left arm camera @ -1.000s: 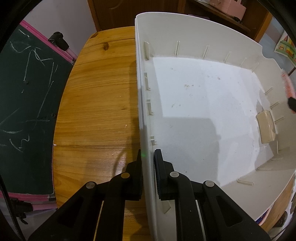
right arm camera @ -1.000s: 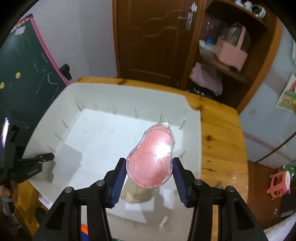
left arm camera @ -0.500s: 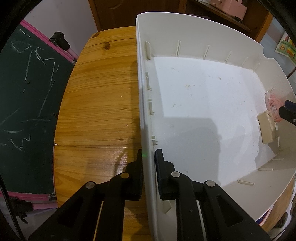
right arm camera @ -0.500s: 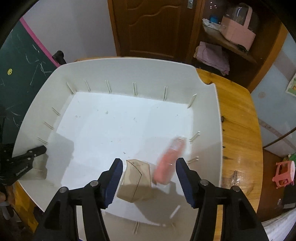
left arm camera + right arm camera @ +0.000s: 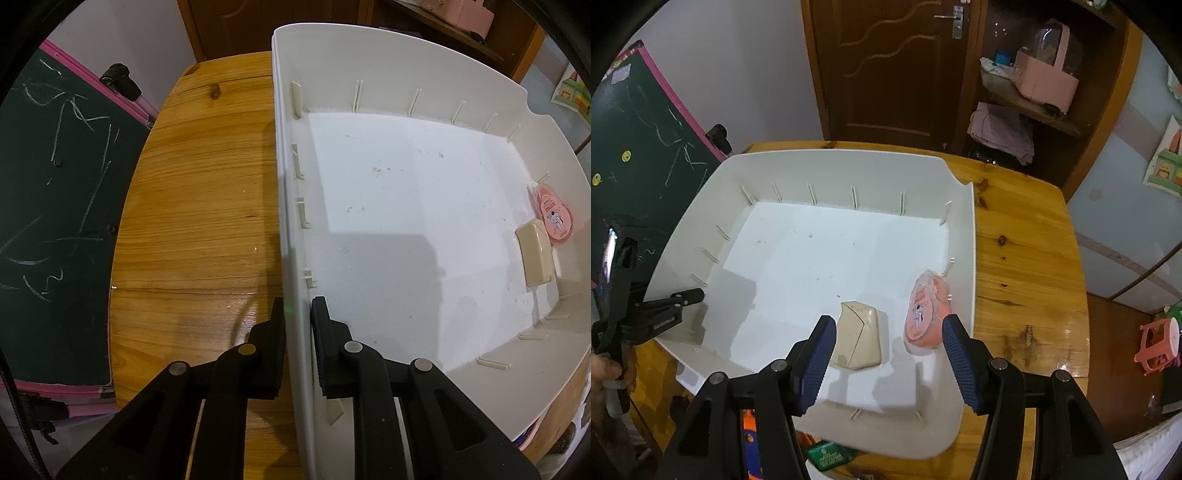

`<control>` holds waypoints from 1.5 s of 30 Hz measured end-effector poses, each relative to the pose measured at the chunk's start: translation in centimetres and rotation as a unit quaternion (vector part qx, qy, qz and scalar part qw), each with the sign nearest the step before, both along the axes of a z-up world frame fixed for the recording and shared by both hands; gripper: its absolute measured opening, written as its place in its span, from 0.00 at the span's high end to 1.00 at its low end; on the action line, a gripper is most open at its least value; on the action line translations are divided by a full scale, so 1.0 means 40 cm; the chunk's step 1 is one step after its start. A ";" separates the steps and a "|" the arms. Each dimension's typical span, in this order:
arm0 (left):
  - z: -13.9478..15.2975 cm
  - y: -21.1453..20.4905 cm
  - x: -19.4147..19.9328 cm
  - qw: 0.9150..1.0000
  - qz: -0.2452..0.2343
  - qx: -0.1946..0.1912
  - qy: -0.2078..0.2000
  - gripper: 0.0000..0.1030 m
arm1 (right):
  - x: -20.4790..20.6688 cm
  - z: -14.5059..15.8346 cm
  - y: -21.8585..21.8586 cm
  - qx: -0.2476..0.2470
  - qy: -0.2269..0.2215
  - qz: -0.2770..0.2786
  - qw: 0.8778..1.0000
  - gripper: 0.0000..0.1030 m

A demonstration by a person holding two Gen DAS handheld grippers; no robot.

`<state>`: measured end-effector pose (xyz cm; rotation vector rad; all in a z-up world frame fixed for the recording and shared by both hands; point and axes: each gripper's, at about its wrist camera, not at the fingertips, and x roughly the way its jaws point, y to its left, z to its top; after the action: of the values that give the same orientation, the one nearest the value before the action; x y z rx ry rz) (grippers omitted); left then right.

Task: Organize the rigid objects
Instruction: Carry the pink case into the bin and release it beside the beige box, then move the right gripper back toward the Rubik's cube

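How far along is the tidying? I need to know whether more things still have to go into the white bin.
Done: a pink case and a beige box lie inside the white bin, near its right wall. In hand: nothing in the right gripper, open above them; the left gripper straddles the bin's left wall, jaws opening. Left: a green item and an orange one show under the bin's near edge.
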<state>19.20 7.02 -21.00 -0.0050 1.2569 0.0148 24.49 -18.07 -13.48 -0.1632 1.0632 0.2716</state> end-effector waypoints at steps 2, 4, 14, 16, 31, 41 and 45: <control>0.000 0.002 0.000 1.000 0.000 0.000 0.000 0.83 | -0.011 0.012 0.002 0.004 -0.005 0.002 1.000 0.41; 0.000 0.001 0.000 1.000 0.000 0.000 0.000 0.83 | -0.024 0.024 0.007 0.009 -0.009 0.006 1.000 0.41; 0.000 0.003 0.002 1.000 -0.006 0.001 0.003 0.83 | -0.131 0.077 0.023 0.021 -0.030 0.030 0.999 0.41; -0.001 0.003 0.003 1.000 -0.007 0.001 0.004 0.83 | -0.155 0.085 0.021 0.024 -0.031 0.034 0.999 0.41; -0.014 0.026 0.018 0.999 -0.029 -0.039 0.009 0.83 | -0.353 0.104 -0.018 0.047 -0.035 0.054 0.997 0.41; -0.018 0.033 0.023 0.998 -0.032 -0.044 0.011 0.83 | -0.480 0.066 -0.004 0.046 -0.036 0.120 0.991 0.41; -0.018 0.033 0.023 0.998 -0.032 -0.044 0.011 0.83 | -0.505 0.036 0.005 0.046 -0.022 0.142 0.989 0.41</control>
<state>20.12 8.34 -21.72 -0.0409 1.2792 -0.0963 4.29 -17.86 -12.04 -0.2367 0.9799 0.5707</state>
